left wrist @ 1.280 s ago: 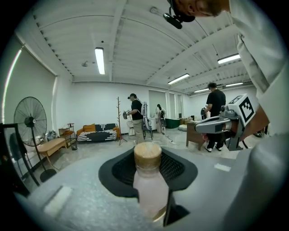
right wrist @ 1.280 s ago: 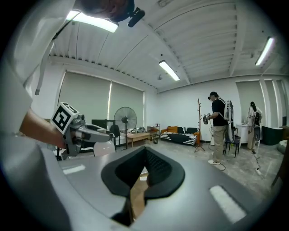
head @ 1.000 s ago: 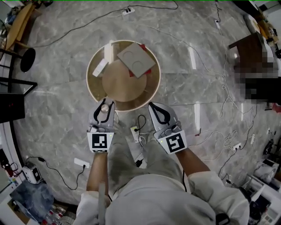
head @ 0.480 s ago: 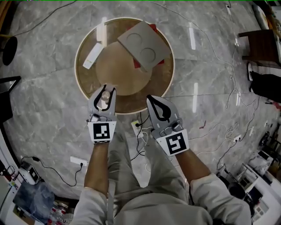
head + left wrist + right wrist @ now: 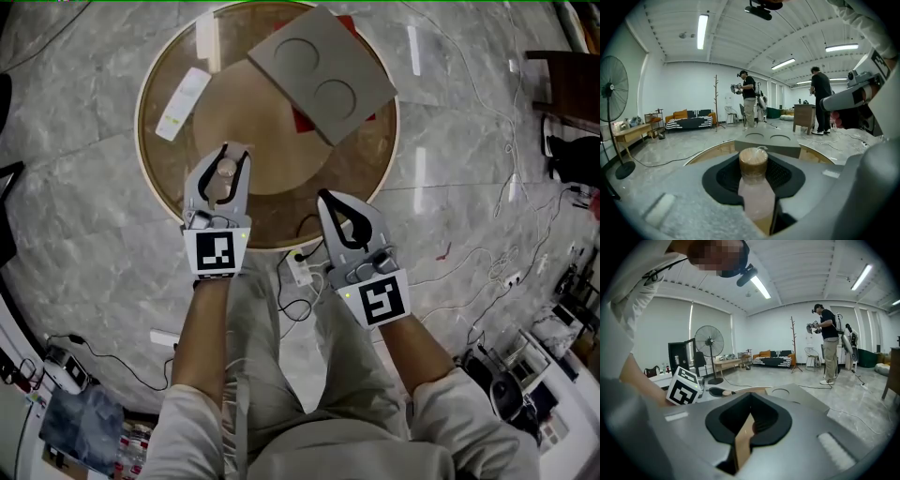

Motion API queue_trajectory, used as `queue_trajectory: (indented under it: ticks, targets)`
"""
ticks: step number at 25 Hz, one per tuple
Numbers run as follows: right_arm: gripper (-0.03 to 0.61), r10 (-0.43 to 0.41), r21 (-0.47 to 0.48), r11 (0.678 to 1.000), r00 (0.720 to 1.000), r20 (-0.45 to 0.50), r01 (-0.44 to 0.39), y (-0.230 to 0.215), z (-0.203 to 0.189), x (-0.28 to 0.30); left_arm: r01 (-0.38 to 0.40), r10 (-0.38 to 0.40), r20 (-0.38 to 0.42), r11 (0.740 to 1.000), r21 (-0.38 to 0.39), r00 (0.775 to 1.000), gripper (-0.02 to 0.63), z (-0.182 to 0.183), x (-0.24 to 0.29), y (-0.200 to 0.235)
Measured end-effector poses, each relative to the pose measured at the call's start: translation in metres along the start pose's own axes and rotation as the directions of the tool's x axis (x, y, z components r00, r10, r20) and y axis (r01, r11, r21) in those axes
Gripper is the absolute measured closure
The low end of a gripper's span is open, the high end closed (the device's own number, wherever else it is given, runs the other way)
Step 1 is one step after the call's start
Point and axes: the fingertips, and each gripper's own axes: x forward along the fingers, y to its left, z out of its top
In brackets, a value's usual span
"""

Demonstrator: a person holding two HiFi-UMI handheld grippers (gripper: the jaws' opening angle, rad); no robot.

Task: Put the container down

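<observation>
The put-down is judged still pending: the container (image 5: 223,173) is clamped in the left gripper (image 5: 228,155) above the near left of the round table (image 5: 281,169), the right gripper (image 5: 328,202) is held closed and empty, and lowering onto bare wood before release is called for.

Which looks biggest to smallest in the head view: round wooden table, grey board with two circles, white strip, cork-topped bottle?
1. round wooden table
2. grey square board with two circular recesses
3. white flat strip
4. clear cork-topped bottle, smallest though raised nearer the camera
</observation>
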Motion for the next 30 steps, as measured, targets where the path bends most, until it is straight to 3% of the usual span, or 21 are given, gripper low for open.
queue_trajectory:
  ticks: [10,30]
  targets:
    - [0.575,-0.024,0.014,1.000,1.000,-0.007,0.024,-0.017,-0.021,0.029,0.030,-0.030,-0.005,0.999,-0.012,1.000,0.486,-0.031,0.031,0.008]
    - [0.575,-0.013,0.009,1.000,0.999,-0.033,0.013,-0.025,-0.041,0.045,0.055,-0.055,0.018,0.998,-0.003,0.998,0.485,-0.039,0.048,0.006]
